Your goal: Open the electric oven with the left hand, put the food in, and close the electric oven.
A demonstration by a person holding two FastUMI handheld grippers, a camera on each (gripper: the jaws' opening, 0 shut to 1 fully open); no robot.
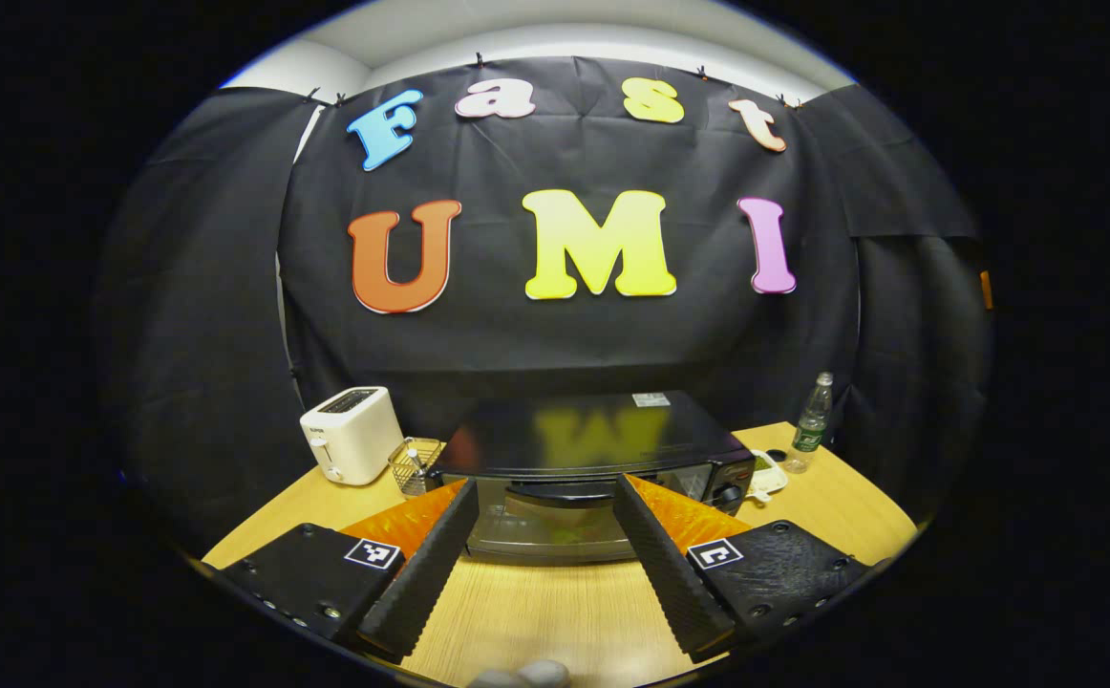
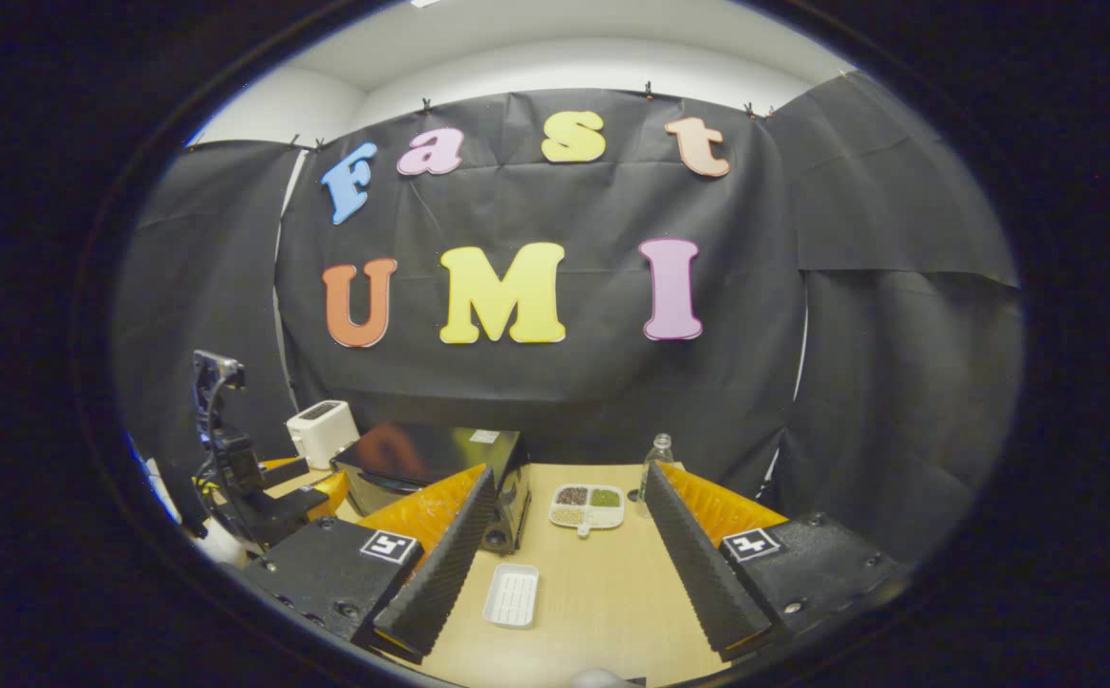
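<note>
Left gripper view first: the left gripper (image 1: pixel 544 511) hangs above the wooden table (image 1: pixel 555 612) with its two fingers (image 1: pixel 431 564) spread wide and nothing between them. Dead ahead, in the lower middle of the frame, sits the one electric oven (image 1: pixel 593 468), black, its glass door shut and facing the camera, its long axis running left to right across the frame. The door and its handle (image 1: pixel 563 491) show right in the gap between the fingertips, a little beyond them, not touched. One knob (image 1: pixel 729 494) is at the oven's right end. To the lower left of centre stands one white toaster (image 1: pixel 351 434), with one small wire basket (image 1: pixel 414 464) between it and the oven. Right of the oven, a white dish (image 1: pixel 767 474) peeks out, and one clear bottle (image 1: pixel 811 424) stands upright beyond it.

Over to the right gripper view: the right gripper (image 2: pixel 566 497) also has its fingers (image 2: pixel 440 573) wide apart, holding nothing. The oven (image 2: pixel 440 468) now lies at lower left, partly hidden by the left-hand finger, seen corner-on. Between the fingers on the table (image 2: pixel 593 612) lie one empty white tray (image 2: pixel 511 594) and, farther off, one divided dish of food (image 2: pixel 588 505) in three compartments. The bottle (image 2: pixel 655 463) is upright just right of that dish. The toaster (image 2: pixel 322 432) sits behind the oven, and the other gripper (image 2: pixel 259 487) shows at far left.
</note>
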